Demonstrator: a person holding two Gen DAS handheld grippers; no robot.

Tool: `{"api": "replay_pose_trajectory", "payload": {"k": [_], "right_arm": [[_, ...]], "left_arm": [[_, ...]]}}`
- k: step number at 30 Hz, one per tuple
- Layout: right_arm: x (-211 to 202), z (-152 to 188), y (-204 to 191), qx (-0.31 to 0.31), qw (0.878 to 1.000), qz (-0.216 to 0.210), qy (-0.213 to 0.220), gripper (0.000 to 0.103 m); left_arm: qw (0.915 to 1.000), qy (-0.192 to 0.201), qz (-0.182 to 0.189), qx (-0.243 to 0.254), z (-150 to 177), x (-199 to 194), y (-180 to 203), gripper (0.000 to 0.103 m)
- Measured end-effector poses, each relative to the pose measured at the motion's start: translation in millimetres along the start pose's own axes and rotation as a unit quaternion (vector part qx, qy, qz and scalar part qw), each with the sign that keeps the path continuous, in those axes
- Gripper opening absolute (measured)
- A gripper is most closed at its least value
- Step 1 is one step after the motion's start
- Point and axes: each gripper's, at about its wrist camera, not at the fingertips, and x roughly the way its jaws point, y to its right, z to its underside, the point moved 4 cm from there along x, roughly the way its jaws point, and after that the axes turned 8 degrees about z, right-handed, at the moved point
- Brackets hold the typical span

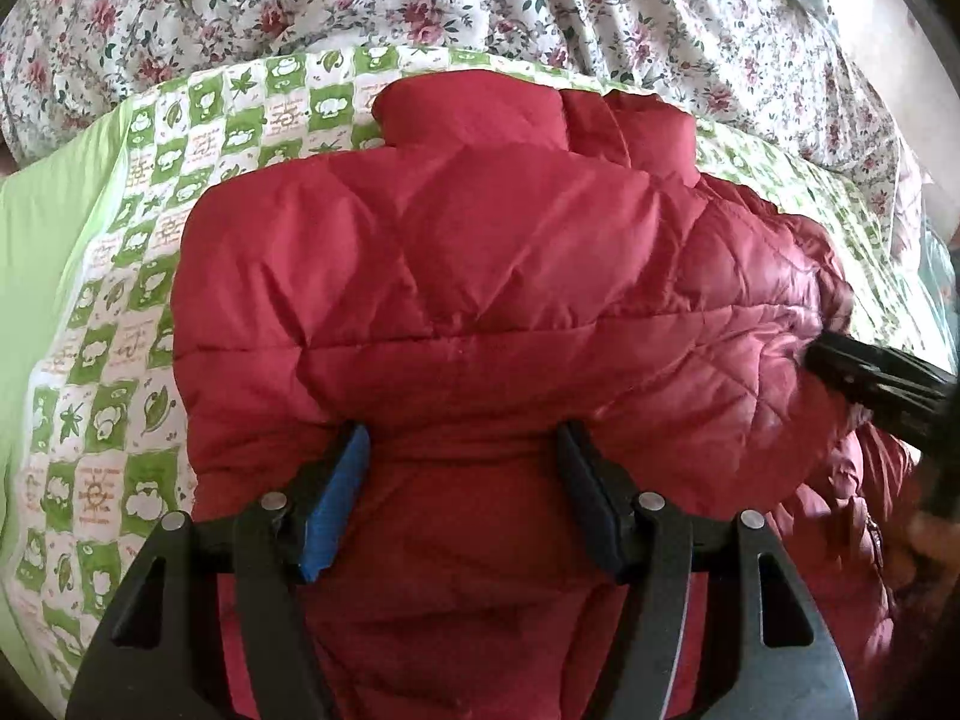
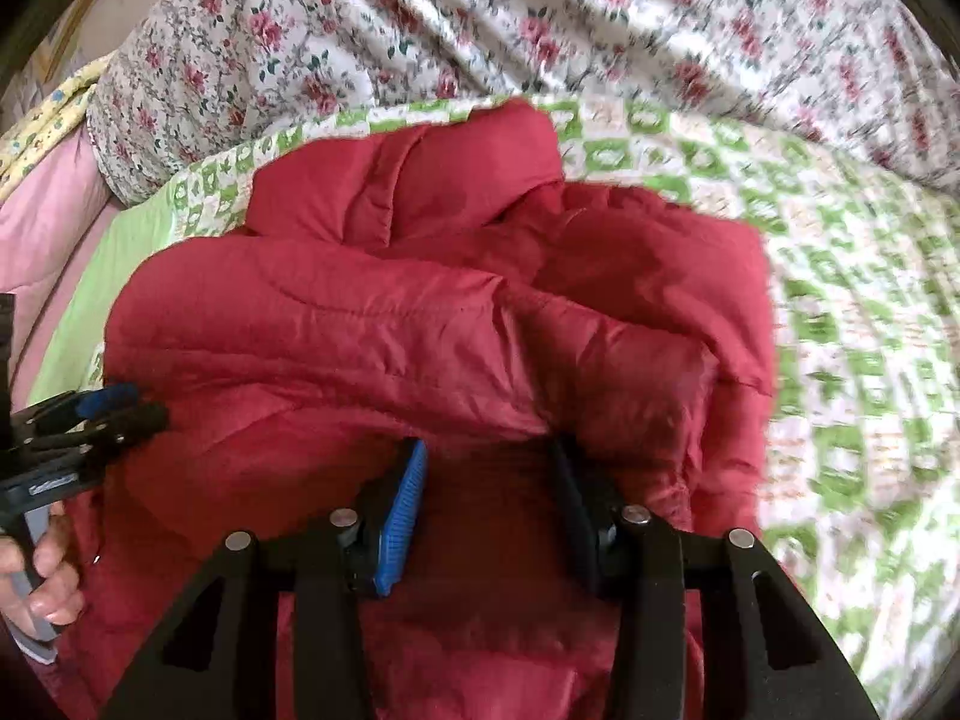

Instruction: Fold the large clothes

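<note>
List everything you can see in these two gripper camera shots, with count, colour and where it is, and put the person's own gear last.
puffer jacket: one, red, quilted, bunched in the middle on the patchwork quilt, collar on the far side.
patchwork quilt: one, green and white checks with leaf prints, spread under the jacket.
floral sheet: one, white with pink roses, rumpled beyond the quilt.
pink bedding: one piece, pale pink, far left in the right wrist view.
yellow cloth: one, pale yellow print, upper left edge there.
left gripper: one, black with a blue pad, jaws pressed into a jacket fold.
right gripper: one, same build, jaws around a jacket fold.
hand: one, holding the left gripper's handle.
</note>
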Motion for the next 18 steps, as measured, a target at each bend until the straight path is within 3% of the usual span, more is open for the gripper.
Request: {"api": "replay_pose_trajectory", "payload": {"k": [4,10,14,18], "right_arm": [[-28,5,-1,-0.003,1.000,-0.004,0.027,0.046],[5,16,9,-0.002,1.000,0.001,-0.016,0.046],[10,18,15,0.016,1.000,-0.012,-0.018,0.046],[13,21,13,0.012,1.000,-0.014,-0.015,0.046]], "left_arm": [[1.0000,0.001,-0.006,0.002,2,1,1,0.065],[1.0000,0.002,0.000,-0.004,2,-9,2,0.064],[0.9999,0.011,0.001,-0.010,8,-25,-3,0.064],[0.9996,-0.005,0.008,-0.027,14,-12,-15,0.065]]}}
